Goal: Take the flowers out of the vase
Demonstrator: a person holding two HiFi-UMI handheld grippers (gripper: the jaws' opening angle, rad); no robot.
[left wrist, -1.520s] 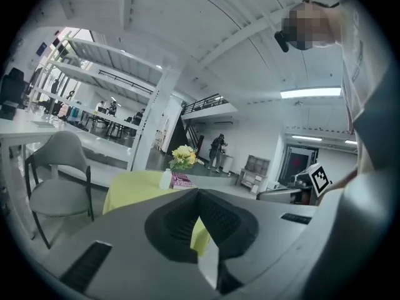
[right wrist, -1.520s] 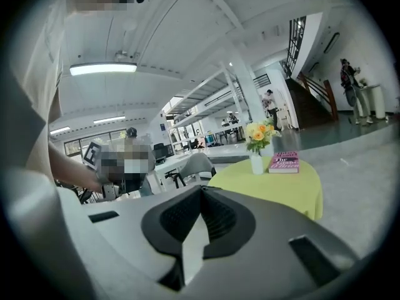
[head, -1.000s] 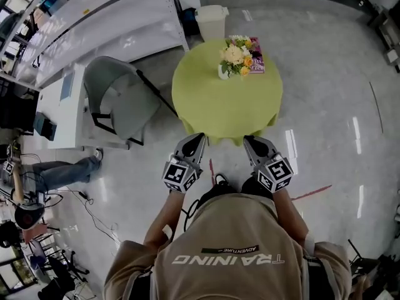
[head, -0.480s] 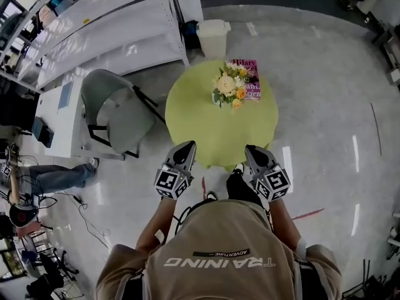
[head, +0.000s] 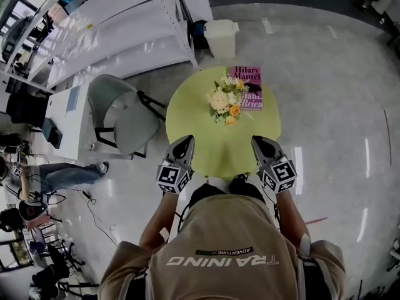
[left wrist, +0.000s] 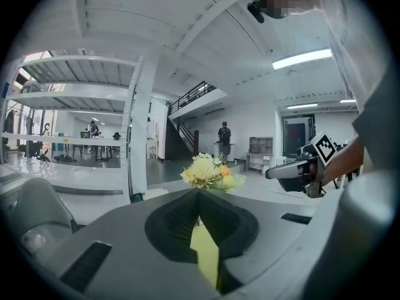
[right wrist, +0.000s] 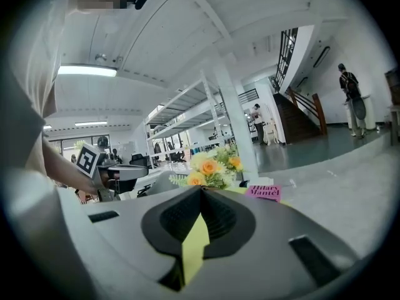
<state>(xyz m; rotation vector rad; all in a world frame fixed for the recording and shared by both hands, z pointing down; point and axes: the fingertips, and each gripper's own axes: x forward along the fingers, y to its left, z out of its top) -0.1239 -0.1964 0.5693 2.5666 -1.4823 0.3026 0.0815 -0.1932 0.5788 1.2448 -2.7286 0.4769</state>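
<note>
A bouquet of white, yellow and orange flowers (head: 224, 102) stands near the far side of a round table with a yellow-green cloth (head: 200, 114). The blooms hide the vase from above. My left gripper (head: 186, 140) and right gripper (head: 257, 140) hover over the table's near edge, side by side and short of the flowers. Both are shut with nothing between the jaws. In the left gripper view the flowers (left wrist: 206, 170) rise just beyond the closed tips (left wrist: 199, 192). In the right gripper view the flowers (right wrist: 212, 167) likewise sit ahead of the closed tips (right wrist: 201, 190).
A pink book (head: 245, 87) lies on the table right behind the flowers. A grey chair (head: 122, 114) stands left of the table, and a white bin (head: 223, 37) and long white shelves (head: 112, 30) lie beyond. A person's legs (head: 62, 175) stretch out on the floor at far left.
I have walked up to the table. Both grippers went from over the floor to over the table's near edge, and the flowers are closer. The jaws stayed shut.
</note>
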